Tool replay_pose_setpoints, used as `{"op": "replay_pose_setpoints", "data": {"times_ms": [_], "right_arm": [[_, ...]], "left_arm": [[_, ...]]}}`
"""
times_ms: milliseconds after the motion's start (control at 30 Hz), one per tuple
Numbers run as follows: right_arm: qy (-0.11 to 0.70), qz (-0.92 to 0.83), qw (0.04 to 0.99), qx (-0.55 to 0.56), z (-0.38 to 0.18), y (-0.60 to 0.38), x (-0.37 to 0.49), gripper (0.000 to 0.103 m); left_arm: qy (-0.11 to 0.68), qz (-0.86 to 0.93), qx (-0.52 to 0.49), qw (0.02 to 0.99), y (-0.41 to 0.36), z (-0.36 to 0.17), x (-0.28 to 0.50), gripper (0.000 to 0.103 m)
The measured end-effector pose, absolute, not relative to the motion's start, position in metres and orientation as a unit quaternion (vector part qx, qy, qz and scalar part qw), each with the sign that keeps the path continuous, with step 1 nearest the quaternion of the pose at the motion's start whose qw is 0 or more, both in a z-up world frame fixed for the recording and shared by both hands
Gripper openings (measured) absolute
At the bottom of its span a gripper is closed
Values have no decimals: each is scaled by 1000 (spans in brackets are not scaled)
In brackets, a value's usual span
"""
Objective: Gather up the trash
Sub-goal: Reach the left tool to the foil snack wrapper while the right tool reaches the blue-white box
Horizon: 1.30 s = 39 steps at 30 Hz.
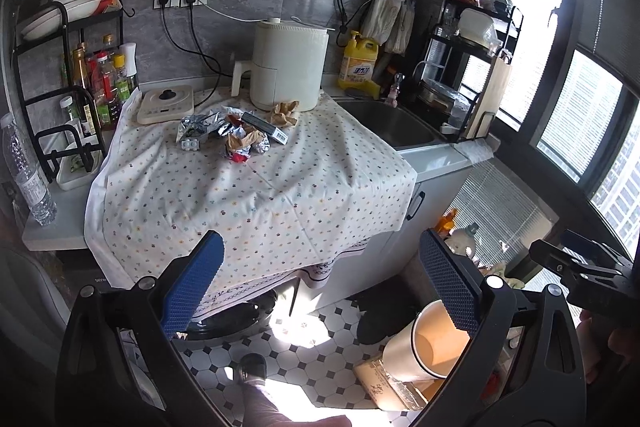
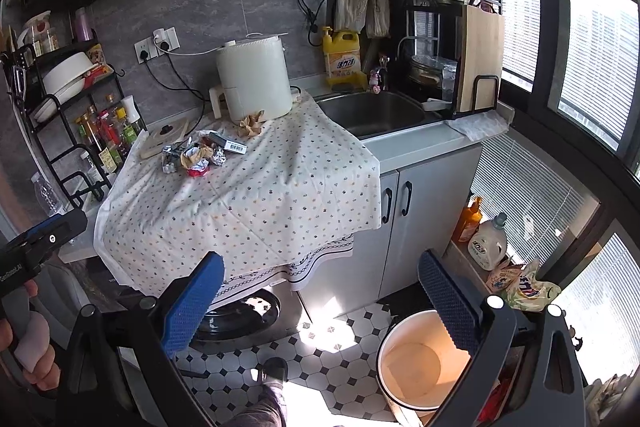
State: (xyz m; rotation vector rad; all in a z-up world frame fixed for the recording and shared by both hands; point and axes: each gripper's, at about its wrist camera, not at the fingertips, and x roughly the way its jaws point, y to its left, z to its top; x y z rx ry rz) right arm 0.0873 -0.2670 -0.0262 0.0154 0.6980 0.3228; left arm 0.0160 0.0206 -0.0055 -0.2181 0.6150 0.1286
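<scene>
My left gripper (image 1: 320, 283) and right gripper (image 2: 320, 301) both hang with jaws released, gripping nothing, short of the desk (image 2: 256, 203). The trash pile (image 2: 196, 155) of foil and crumpled wrappers lies on the spotted cloth at eleven o'clock, beside a flat box (image 2: 228, 143). The bin (image 2: 416, 359) stands on the floor at four o'clock.

Crumpled shiny foil wrappers (image 1: 200, 129) and matt brown paper scraps (image 1: 245, 141) on creased dotted white cloth (image 1: 256, 195); beside it, brushed steel sink (image 1: 394, 125); glossy white plastic appliance (image 1: 288, 65).
</scene>
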Motion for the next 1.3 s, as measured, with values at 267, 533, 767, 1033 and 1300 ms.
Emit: {"op": "replay_pose_setpoints", "data": {"times_ms": [267,533,767,1033,1300], "right_arm": [[352,167,921,14,-37,-229,137,95],[345,186,920,21,-29,-174,203,95],[348,213,913,13,-28,-114,250,94],[367,222,903,16,-42,-51,303,89],[377,211,902,24,-58,-4,337,88]], "left_arm": [[297,76,-120,944,70,-18,55,97],[301,77,-150,939,140,-24,114,93],[305,97,-167,933,204,-33,162,85],[319,103,-173,926,270,-52,208,80],[361,85,-153,916,317,-87,257,67]]}}
